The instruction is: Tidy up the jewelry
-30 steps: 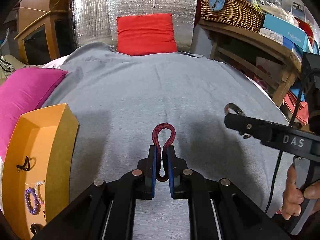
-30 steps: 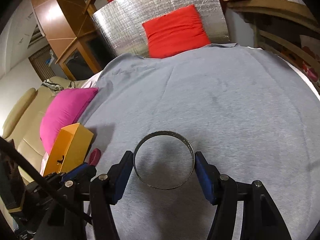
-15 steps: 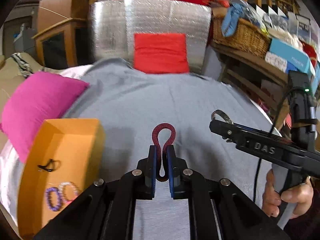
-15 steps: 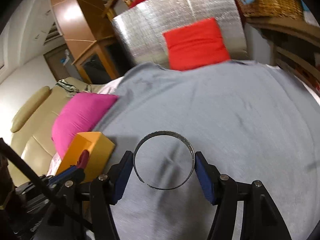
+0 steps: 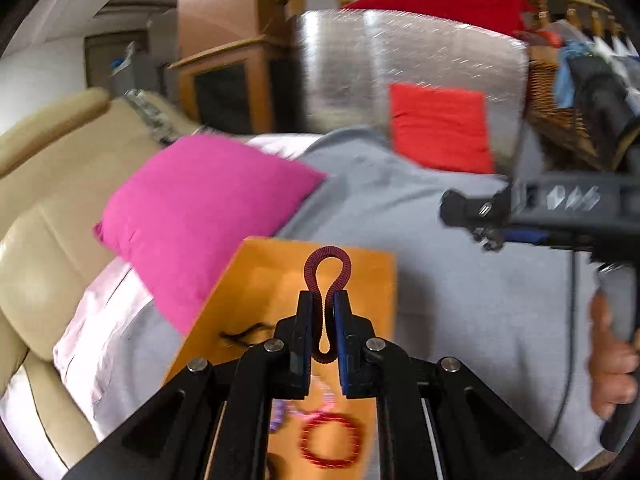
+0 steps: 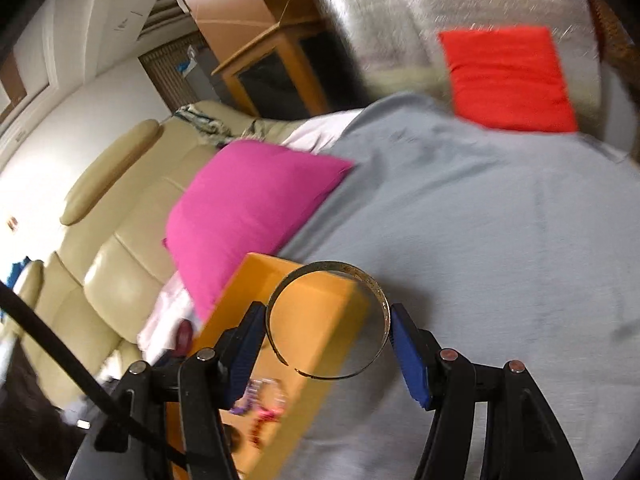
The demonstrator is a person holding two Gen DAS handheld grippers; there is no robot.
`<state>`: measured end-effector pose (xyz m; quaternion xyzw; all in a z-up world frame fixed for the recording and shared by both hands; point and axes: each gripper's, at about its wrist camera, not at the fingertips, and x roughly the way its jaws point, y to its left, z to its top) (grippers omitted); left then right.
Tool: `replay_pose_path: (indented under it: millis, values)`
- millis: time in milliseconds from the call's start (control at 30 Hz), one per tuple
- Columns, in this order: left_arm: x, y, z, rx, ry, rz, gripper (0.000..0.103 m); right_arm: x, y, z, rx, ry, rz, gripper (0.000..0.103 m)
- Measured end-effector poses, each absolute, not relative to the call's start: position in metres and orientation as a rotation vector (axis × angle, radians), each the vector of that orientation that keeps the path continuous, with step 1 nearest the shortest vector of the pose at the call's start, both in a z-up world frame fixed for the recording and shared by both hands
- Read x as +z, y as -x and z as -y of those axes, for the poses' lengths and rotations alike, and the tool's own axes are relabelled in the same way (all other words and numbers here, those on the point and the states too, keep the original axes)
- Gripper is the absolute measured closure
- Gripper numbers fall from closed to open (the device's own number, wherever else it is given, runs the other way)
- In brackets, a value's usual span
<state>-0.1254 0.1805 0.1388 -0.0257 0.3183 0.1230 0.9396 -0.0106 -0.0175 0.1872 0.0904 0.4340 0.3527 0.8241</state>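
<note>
My left gripper (image 5: 324, 320) is shut on a dark red coiled band (image 5: 327, 268), squeezed into a loop that sticks out past the pads. It hangs over the open orange box (image 5: 372, 280), which holds a red bead bracelet (image 5: 331, 439), a purple one (image 5: 280, 416) and a black item (image 5: 240, 336). My right gripper (image 6: 328, 330) is shut on a thin metal bangle (image 6: 372, 284), its pads pressing the ring's two sides. The bangle hovers above the orange box (image 6: 304, 344) at its right edge. The right gripper (image 5: 472, 216) also shows from the side in the left wrist view.
A grey sheet (image 6: 500, 240) covers the bed. A pink cushion (image 5: 200, 216) lies just behind the box, a red cushion (image 5: 440, 136) against a silver foil panel (image 5: 400, 64). A beige sofa (image 6: 100, 260) is at left, a wicker basket (image 5: 556, 100) far right. A hand (image 5: 612, 364) holds the right gripper's handle.
Both grippers have swung left and up, from over the grey sheet to over the orange box. Each keeps its grip on the same piece. The views are motion-blurred now.
</note>
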Motion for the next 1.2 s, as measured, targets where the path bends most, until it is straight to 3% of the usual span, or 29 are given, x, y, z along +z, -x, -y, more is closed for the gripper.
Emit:
replay_pose_path:
  millis: [533, 633, 700, 800, 1033, 1200]
  values:
    - [0.042, 0.053, -0.252, 0.293, 0.202, -0.98, 0.092, 0.103, -0.039, -0.089, 0.709, -0.317, -1.267, 0.038]
    - [0.036, 0.049, -0.255, 0.294, 0.199, -1.01, 0.081, 0.093, -0.043, -0.102, 0.665, -0.252, -1.283, 0.037]
    - [0.037, 0.049, -0.258, 0.303, 0.201, -1.006, 0.065, 0.088, -0.045, -0.107, 0.621, -0.214, -1.283, 0.036]
    - [0.045, 0.056, -0.259, 0.322, 0.179, -0.979, 0.053, 0.091, -0.045, -0.108, 0.62, -0.195, -1.273, 0.031]
    - [0.089, 0.101, -0.25, 0.351, 0.14, -0.827, 0.047, 0.138, -0.006, -0.07, 0.66, -0.161, -1.146, 0.031]
    - [0.144, 0.154, -0.24, 0.417, 0.08, -0.659, 0.03, 0.188, 0.06, -0.029, 0.704, -0.023, -0.994, 0.031]
